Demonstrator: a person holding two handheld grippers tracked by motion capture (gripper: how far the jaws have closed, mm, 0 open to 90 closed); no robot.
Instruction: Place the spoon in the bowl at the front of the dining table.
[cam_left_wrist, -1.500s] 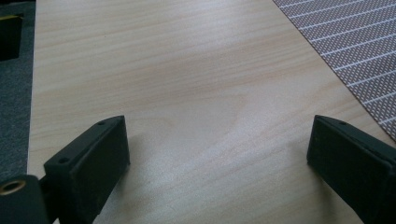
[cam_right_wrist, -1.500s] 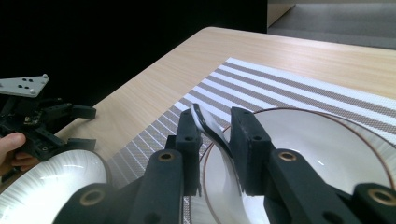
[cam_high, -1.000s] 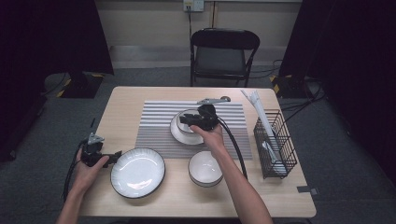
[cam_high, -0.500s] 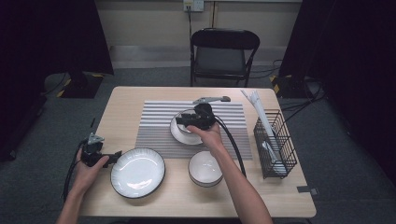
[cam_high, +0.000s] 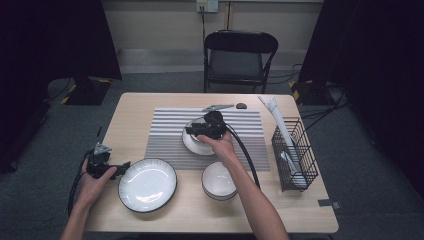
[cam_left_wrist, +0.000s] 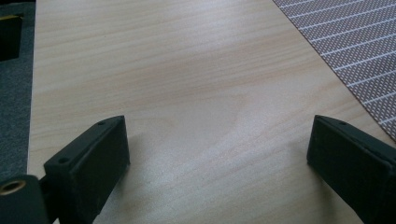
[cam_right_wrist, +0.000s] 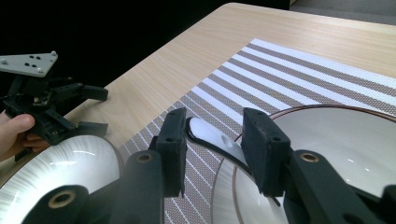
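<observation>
Your right arm reaches far over the mat; its tongs (cam_right_wrist: 212, 140) pinch a spoon (cam_right_wrist: 210, 135) at the plate (cam_high: 197, 144) rim. Your left tongs (cam_left_wrist: 219, 154) rest spread on the table (cam_left_wrist: 187, 70), near left.

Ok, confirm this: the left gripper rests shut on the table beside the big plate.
One thing is wrong: the left gripper is open, its jaws wide apart over the table, as the left gripper view shows. It does rest beside the big plate.
</observation>
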